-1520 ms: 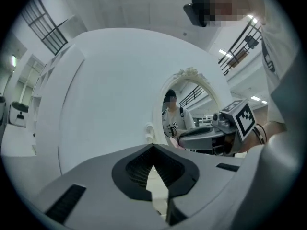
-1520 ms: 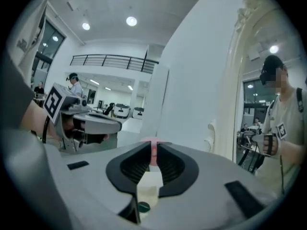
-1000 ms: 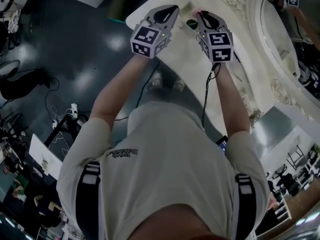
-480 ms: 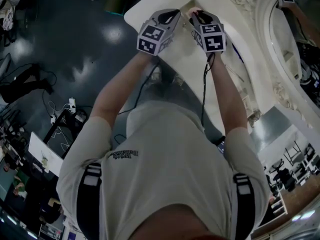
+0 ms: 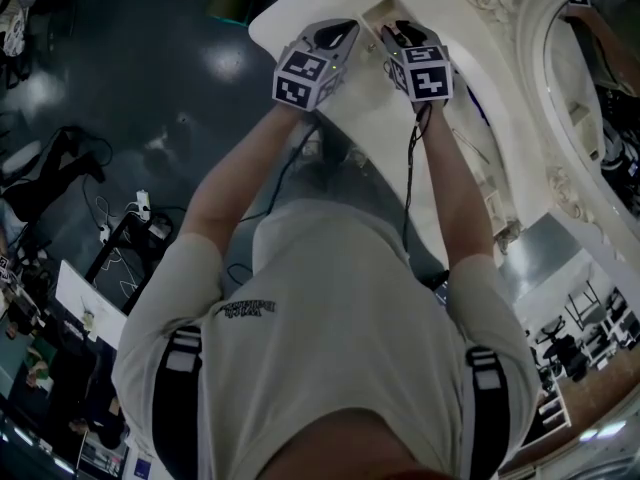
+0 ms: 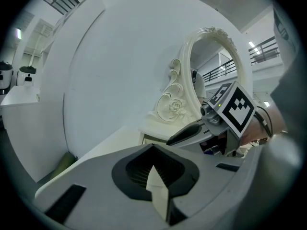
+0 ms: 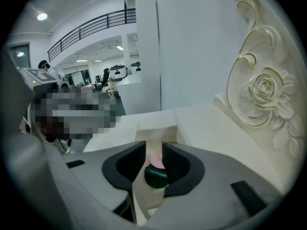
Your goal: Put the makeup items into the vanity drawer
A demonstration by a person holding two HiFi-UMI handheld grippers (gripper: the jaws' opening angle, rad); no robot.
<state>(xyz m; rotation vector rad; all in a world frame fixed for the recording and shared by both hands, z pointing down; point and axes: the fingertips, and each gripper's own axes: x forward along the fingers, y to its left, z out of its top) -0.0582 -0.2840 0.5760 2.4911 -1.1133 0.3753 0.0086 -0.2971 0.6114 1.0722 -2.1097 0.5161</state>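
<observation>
Left gripper [image 5: 335, 30]: your jaws are together, nothing showing between them; it hangs just beside the right one.
Right gripper [image 5: 400, 33]: your jaws have just been opening and stand partly apart, pads clear of the green jar [image 7: 156, 175] between them.
Green jar: lies in the drawer [image 7: 156, 128], with a pink item [image 7: 154, 158] just beyond it.
Drawer: open near the desk [image 5: 350, 118] corner.
Mirror [image 5: 590, 88]: along the desk's back edge.
</observation>
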